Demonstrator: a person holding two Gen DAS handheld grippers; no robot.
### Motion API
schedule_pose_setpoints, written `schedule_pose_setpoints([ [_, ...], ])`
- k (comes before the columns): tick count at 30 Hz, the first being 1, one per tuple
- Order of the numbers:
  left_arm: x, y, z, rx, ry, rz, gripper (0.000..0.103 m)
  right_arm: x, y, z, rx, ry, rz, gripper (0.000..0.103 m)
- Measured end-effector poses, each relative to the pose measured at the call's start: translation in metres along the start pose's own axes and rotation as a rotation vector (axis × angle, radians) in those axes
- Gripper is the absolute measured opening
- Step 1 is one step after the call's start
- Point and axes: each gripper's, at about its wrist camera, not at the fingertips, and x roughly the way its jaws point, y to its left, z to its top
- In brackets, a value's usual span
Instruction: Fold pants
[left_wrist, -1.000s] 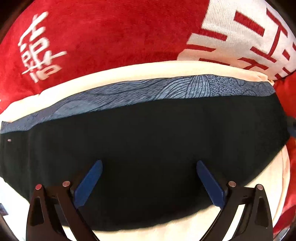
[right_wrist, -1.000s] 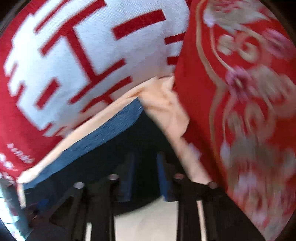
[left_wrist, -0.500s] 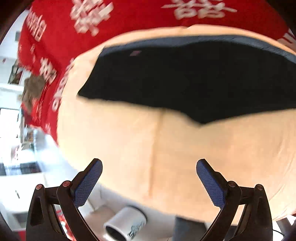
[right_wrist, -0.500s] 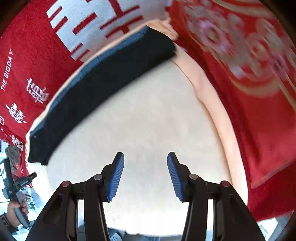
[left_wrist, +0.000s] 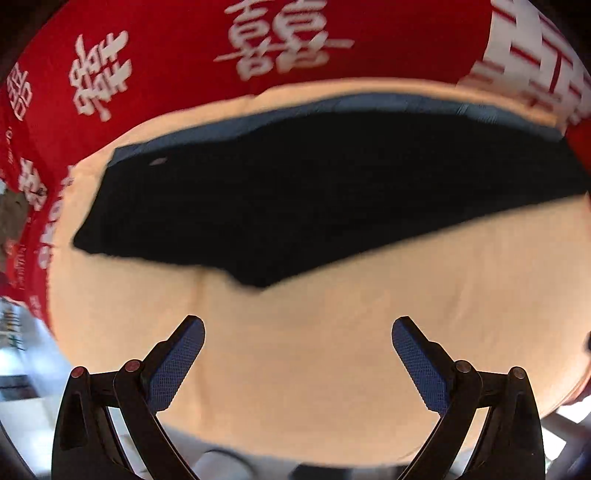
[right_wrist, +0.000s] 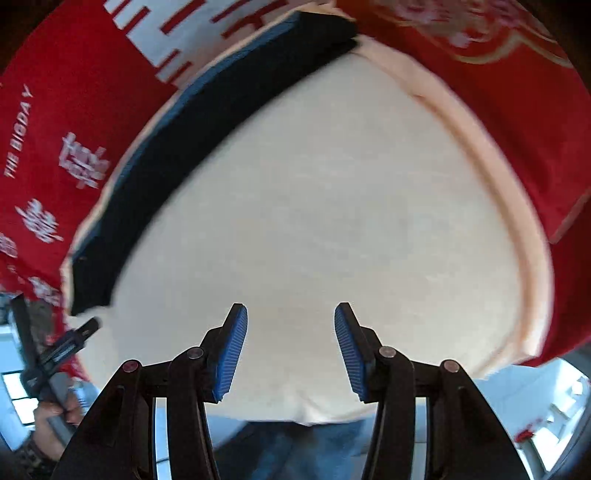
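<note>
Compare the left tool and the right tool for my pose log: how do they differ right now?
The left tool has its fingers spread wide; the right tool has a clearly narrower gap. The left tool faces the black pants broadside and nearer; the right tool sees the pants as a slanted strip farther off. Both are open, empty, with blue pads, above the cream cushion.

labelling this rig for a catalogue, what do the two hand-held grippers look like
Both match: the left hand-held gripper and right hand-held gripper have black angular linkage arms with round silver-red rivets, ending in blue ribbed pads. No cables or markings show.
</note>
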Motion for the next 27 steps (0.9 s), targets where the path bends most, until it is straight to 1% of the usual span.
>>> schedule_pose_setpoints([
  [1,0.001,-0.004,0.007,-0.009,-0.008,-0.019,0.102,0.004,0.002,0.011,0.016,-0.010,0.030,0.054],
  [3,0.003,-0.024,0.029,-0.029,-0.040,-0.066,0.102,0.010,0.002,0.032,0.057,-0.036,0.090,0.054],
  [4,0.005,-0.030,0.035,-0.030,-0.049,-0.077,0.102,0.016,0.000,0.047,0.052,-0.043,0.141,0.054],
  [6,0.011,-0.055,0.055,-0.017,-0.069,-0.084,0.102,0.028,-0.003,0.080,0.089,-0.067,0.196,0.054],
  [9,0.017,-0.092,0.079,-0.003,-0.097,-0.083,0.102,0.032,-0.012,0.117,0.123,-0.118,0.242,0.054],
  [12,0.027,-0.120,0.100,0.000,-0.111,-0.084,0.102,0.034,-0.025,0.147,0.148,-0.144,0.263,0.054],
  [15,0.046,-0.139,0.117,-0.012,-0.109,-0.074,0.102,0.036,-0.047,0.163,0.181,-0.155,0.273,0.054],
  [18,0.071,-0.153,0.123,-0.010,-0.058,-0.036,0.102,0.040,-0.065,0.167,0.244,-0.159,0.305,0.053],
  [20,0.074,-0.154,0.123,-0.029,-0.066,-0.042,0.102,0.044,-0.070,0.173,0.274,-0.163,0.339,0.047],
  [21,0.073,-0.154,0.123,-0.032,-0.069,-0.043,0.102,0.043,-0.070,0.172,0.269,-0.164,0.331,0.031],
  [22,0.073,-0.154,0.123,-0.027,-0.070,-0.040,0.102,0.041,-0.068,0.174,0.255,-0.168,0.332,0.018],
  [23,0.072,-0.154,0.124,-0.019,-0.072,-0.035,0.102,0.039,-0.064,0.177,0.238,-0.172,0.326,0.007],
  [27,0.065,-0.162,0.130,0.015,-0.078,-0.005,0.102,0.022,-0.039,0.192,0.110,-0.247,0.270,0.007],
])
